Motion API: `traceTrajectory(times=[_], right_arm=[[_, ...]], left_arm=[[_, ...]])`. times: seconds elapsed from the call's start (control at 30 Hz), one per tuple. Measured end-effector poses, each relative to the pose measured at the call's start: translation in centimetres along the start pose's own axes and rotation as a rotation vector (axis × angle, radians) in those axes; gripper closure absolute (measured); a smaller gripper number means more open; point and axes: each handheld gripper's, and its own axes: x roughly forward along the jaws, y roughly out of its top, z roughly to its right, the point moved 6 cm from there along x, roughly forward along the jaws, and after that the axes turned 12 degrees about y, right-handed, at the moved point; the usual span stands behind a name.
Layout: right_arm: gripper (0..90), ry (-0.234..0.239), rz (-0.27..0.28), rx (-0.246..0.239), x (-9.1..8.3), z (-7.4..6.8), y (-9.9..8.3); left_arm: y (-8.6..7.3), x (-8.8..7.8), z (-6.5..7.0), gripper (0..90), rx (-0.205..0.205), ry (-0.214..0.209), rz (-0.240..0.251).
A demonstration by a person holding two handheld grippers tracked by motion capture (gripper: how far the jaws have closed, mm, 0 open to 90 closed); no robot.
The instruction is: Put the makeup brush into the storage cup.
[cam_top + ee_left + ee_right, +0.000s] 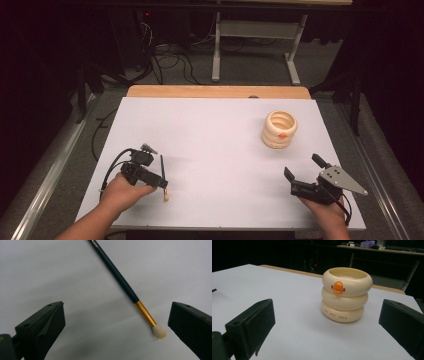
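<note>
Makeup brush (120, 281) lies flat on the white table (215, 135), near the left side, between the wide-open jaws of the left gripper (150, 172), while the right gripper (303, 173) gapes wide toward the cream duck cup (279, 129).

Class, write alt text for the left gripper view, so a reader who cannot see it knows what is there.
A slim brush with a dark handle, gold ferrule and pale bristle tip lies flat on a white table, slanting between the two black jaws of the open left gripper. The jaws stand wide apart and neither touches the brush.
</note>
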Motion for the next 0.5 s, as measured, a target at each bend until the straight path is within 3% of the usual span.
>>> traceTrajectory(times=[0.33, 0.5], right_arm=[[1.9, 0.003, 0.002, 0.003, 0.0, 0.0, 0.0], [1.9, -0.001, 0.002, 0.002, 0.0, 0.0, 0.0]], left_arm=[[0.3, 0.6, 1.4, 7.2, 0.009, -0.013, -0.019], [0.5, 0.6, 1.9, 17.7, 0.016, -0.015, -0.009]])
